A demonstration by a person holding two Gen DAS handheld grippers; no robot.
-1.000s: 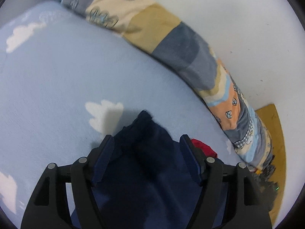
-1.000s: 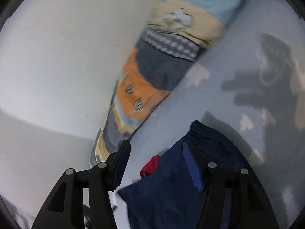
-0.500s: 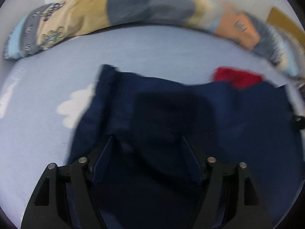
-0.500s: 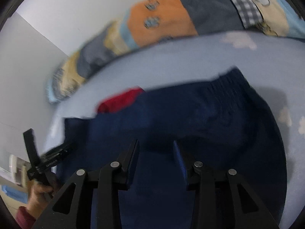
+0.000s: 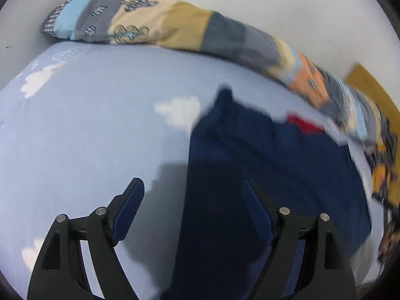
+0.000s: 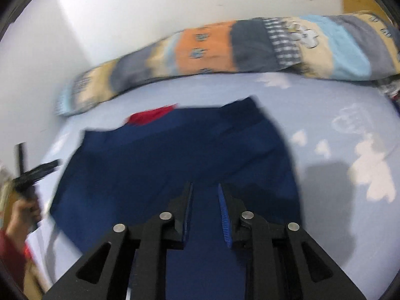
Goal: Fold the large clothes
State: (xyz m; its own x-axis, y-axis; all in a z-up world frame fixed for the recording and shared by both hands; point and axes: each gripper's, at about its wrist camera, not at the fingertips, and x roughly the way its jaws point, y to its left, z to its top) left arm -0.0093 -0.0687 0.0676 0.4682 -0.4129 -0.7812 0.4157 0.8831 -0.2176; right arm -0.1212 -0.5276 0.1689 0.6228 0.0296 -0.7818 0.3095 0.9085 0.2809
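A dark navy garment (image 5: 272, 175) lies spread on the light blue cloud-print bed sheet (image 5: 87, 130); it also shows in the right wrist view (image 6: 175, 155). A red cloth (image 5: 303, 125) peeks from under its far edge, seen too in the right wrist view (image 6: 150, 116). My left gripper (image 5: 192, 187) is open and empty, above the garment's left edge. My right gripper (image 6: 205, 190) hovers over the middle of the garment, jaws narrowly apart with nothing between them.
A long patchwork bolster (image 5: 200, 30) lies along the white wall at the far edge of the bed, also in the right wrist view (image 6: 250, 47). A wooden board (image 5: 375, 92) stands at the right. The other gripper and a hand (image 6: 27, 182) show at the left.
The left view has swung left, so the garment now lies to the right under that gripper. The right gripper's jaws have narrowed and it has shifted over the garment's middle.
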